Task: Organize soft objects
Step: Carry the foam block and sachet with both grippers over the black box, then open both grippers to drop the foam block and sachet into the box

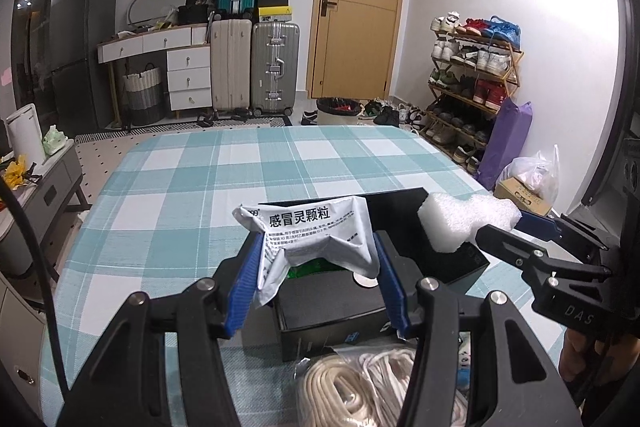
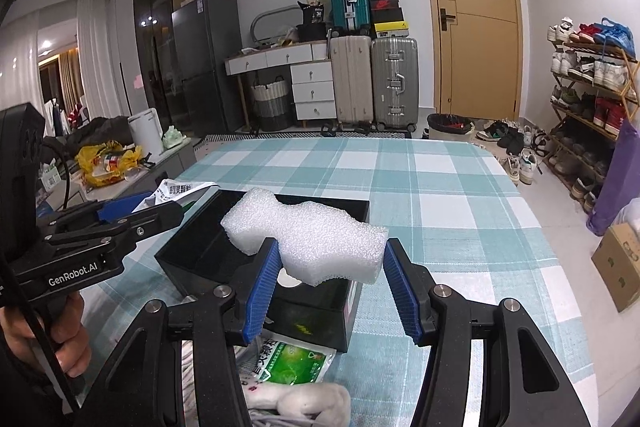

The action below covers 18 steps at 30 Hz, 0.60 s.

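the left tool (image 1: 316, 269) is clamped on a crinkly white sachet (image 1: 308, 241) printed with black text, the foil-like paper buckled between the ribbed blue pads (image 1: 245, 281). the sachet is held up over the near part of a black box (image 1: 404, 205), a rigid rectangular thing with a glossy dark inside, set on the desk (image 1: 180, 187) under a teal-and-white checked cloth. the right tool (image 2: 330, 285) is closed on a chunk of white foam (image 2: 316, 239), bubbly in texture with wavy cut edges, held above the box's open top. from the left wrist view the foam sits at about 2 o'clock of the sachet, close but apart. at 6 o'clock of the box a coil of cream rope (image 1: 352, 383) in clear plastic is seen, and a green-printed packet (image 2: 298, 363) lies flat beside something white and fluffy (image 2: 304, 403).
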Motion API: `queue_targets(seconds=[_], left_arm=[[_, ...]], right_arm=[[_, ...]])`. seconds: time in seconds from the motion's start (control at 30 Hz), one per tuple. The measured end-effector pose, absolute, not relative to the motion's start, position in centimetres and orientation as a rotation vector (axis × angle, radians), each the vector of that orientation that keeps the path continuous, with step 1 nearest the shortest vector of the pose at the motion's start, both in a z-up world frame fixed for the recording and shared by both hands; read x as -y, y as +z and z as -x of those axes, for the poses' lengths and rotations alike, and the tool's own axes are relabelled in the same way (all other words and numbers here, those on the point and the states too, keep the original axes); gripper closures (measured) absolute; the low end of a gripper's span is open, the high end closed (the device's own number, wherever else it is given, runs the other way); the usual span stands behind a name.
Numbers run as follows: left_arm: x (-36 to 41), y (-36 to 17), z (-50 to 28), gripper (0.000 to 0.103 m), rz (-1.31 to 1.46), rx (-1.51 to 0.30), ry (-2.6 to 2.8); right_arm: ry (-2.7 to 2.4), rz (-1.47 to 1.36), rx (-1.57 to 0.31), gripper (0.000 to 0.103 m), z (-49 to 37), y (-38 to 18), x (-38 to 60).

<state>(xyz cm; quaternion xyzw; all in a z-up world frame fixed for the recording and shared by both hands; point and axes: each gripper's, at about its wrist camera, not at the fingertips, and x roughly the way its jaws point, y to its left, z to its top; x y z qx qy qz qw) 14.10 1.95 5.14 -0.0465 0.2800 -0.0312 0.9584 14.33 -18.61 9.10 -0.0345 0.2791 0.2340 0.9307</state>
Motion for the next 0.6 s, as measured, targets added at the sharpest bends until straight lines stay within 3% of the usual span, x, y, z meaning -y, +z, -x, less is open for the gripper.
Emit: queue_targets(seconds=[0.6], left_arm=[[-0.4, 3.3, -16.4, 0.049, 0.032, -0.618, -0.073]], right_arm=[[0.503, 0.187, -0.603, 0.049, -16.7, 7.1, 16.4]])
